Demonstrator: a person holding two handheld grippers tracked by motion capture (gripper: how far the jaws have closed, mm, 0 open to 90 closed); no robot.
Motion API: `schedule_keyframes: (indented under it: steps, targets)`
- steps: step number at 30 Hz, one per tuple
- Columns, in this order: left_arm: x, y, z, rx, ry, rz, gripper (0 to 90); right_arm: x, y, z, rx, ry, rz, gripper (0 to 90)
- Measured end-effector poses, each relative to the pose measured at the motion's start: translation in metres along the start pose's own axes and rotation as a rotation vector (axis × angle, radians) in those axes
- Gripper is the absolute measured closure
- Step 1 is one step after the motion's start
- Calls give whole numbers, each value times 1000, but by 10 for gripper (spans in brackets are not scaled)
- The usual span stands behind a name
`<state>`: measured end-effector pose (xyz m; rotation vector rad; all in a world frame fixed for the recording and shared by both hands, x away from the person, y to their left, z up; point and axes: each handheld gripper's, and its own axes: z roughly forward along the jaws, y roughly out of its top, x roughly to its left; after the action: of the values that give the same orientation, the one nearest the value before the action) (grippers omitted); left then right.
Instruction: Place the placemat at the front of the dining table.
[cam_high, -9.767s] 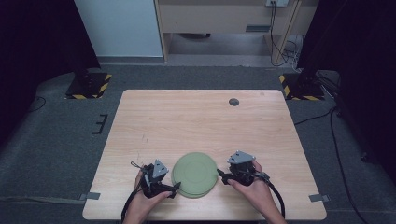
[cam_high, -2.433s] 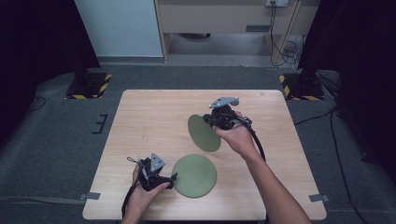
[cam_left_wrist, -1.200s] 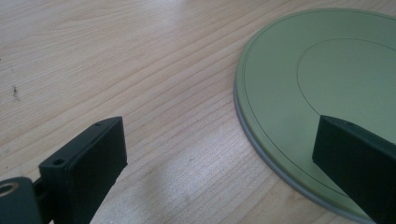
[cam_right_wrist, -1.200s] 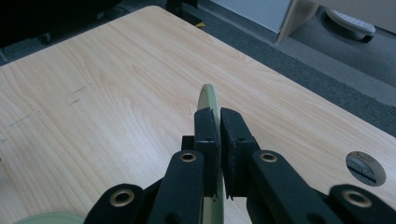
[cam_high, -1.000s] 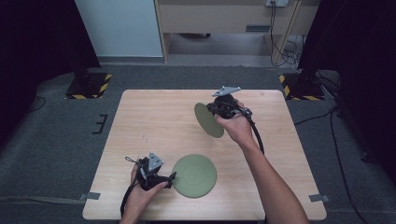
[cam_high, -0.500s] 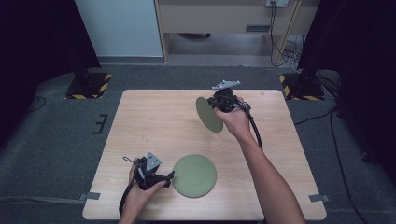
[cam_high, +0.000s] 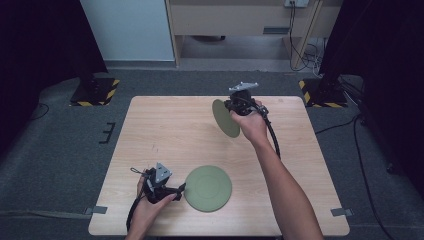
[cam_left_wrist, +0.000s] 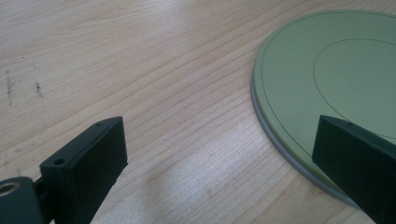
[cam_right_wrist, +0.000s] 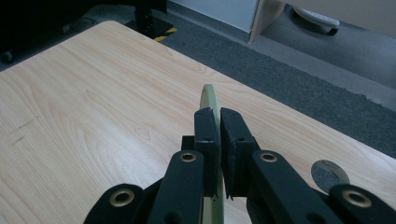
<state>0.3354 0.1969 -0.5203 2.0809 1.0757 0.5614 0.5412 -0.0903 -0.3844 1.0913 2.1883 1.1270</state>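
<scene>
Right tongs (cam_high: 235, 106) pinch one green plate (cam_high: 225, 118) by its rim, edge-on above the far table (cam_high: 165, 125), while the left tongs (cam_high: 176, 190) sit released beside the other plate (cam_high: 208, 188), near the front edge.

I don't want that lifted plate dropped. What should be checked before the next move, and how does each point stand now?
1. Right gripper clamped on the lifted plate: ok, jaws pinch its rim.
2. Lifted plate off the table: ok, held on edge in the air.
3. Left gripper free: ok, jaws open, nothing between them.
4. Flat plate lying flat: ok, beside the left gripper.
5. How deep the rim sits in the pads: cannot tell.
</scene>
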Motion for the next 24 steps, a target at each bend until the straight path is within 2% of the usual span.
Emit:
schedule_keyframes:
  steps: [8,24]
  targets:
    - [2,0,-1,1,2,1,23,1,-1,7,8,-18,2,864]
    - [2,-1,-1,-4,0,-9,23,9,6,20,-14,-21,30,864]
